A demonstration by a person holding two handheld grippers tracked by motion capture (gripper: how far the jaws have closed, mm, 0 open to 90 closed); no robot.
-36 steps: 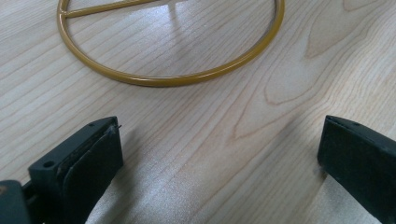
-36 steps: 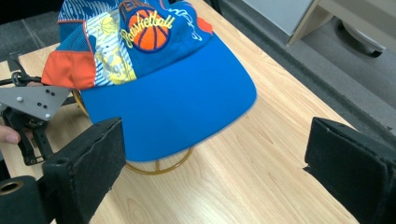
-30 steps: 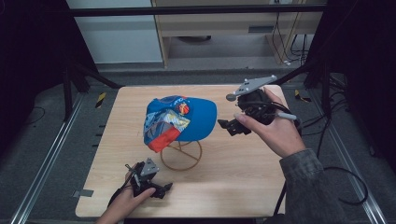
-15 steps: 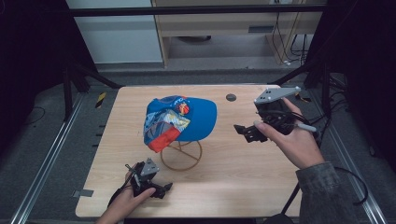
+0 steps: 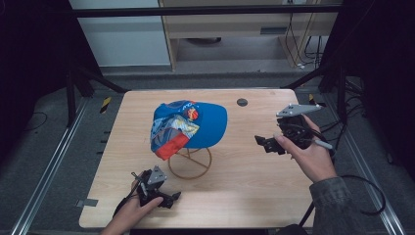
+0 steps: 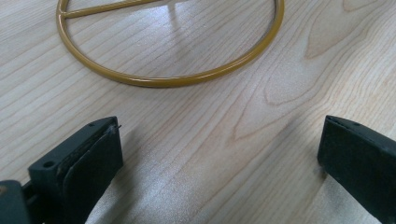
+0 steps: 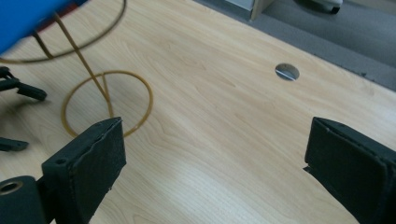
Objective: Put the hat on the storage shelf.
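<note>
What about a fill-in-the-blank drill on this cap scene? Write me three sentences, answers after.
1. The blue cap sits on a gold wire ____ whose ring base rests on the table.
2. The right hand-held gripper has its jaws ____, with nothing between them.
3. The left hand-held gripper is near the table's ____ edge, beside the ring base.

Missing words: stand; open; front

Cap [image 5: 188, 128] on stand [image 5: 190, 162], near middle of table [image 5: 244, 191]. Left gripper [image 5: 172, 198] in front of stand and a little left, near table's front edge, resting on the top. Right gripper [image 5: 264, 144] right of stand, well apart, above the table's right side. Hole [image 5: 242, 102] behind and right of stand, near far edge.
</note>
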